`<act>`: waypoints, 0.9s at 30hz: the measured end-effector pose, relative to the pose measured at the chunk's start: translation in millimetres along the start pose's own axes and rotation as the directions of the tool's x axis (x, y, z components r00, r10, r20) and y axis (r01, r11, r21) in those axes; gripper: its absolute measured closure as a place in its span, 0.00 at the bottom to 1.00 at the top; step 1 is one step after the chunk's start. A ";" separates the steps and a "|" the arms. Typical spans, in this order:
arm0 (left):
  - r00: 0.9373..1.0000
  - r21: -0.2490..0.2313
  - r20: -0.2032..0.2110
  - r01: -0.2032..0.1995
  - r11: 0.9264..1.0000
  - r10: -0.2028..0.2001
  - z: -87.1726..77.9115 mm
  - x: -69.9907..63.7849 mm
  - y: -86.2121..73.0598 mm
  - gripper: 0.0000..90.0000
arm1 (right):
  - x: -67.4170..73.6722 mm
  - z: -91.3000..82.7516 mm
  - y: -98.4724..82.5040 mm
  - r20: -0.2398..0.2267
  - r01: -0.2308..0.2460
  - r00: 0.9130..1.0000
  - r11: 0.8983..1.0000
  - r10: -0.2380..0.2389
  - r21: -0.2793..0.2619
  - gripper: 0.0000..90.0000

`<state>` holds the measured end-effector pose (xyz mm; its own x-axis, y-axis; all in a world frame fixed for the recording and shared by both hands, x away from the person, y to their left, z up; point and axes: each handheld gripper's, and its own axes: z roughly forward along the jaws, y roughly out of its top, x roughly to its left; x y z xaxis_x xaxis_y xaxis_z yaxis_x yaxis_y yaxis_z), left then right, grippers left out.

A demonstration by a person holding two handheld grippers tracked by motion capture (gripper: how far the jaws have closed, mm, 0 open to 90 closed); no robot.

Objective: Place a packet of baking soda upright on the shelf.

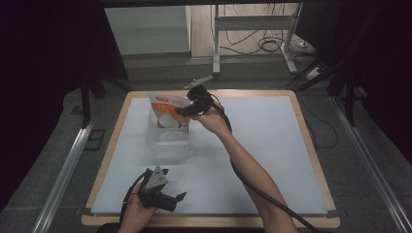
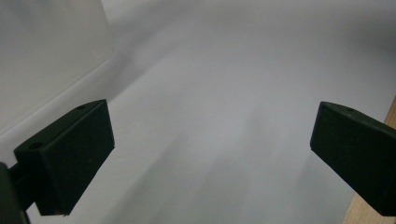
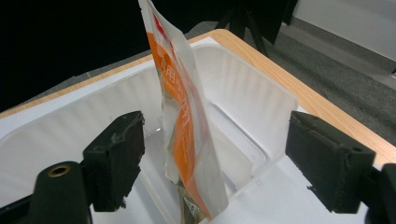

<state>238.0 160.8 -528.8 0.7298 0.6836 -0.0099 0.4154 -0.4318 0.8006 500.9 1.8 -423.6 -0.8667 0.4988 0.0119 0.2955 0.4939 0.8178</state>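
Tub [image 1: 167,141]: clear plastic, on the white sheet [image 1: 272,145], toward the table's far left
Pouch [image 1: 167,110]: orange and white, standing on edge inside the tub, top above the rim
Right gripper [image 1: 180,111]: at the tub's far right rim; its own view has the jaws spread wide either side of the pouch [image 3: 184,135], not touching it
Left gripper [image 1: 179,198]: near the table's front edge, well short of the tub; jaws wide apart over bare sheet [image 2: 215,140]
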 end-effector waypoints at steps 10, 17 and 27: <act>1.000 -0.014 0.012 -0.001 1.000 0.001 -0.8 -0.6 0.3 0.00 | 3.8 -12.8 1.0 0.027 0.025 0.999 1.000 -0.026 0.008 0.17; 1.000 -0.015 0.009 0.000 1.000 0.000 -1.0 -0.4 0.0 0.00 | 5.3 -24.2 1.3 0.046 0.044 0.998 0.999 -0.044 0.010 0.14; 1.000 -0.017 0.008 0.002 1.000 -0.002 -0.9 0.0 -0.1 0.00 | 5.6 -37.3 -3.8 0.058 0.054 0.997 0.998 -0.055 0.009 0.11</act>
<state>237.5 161.3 -528.3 0.7331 0.6799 -0.0166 0.4081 -0.4204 0.8104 479.9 -23.8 -405.1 -0.8568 0.5113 -0.0664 0.2513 0.5266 0.8121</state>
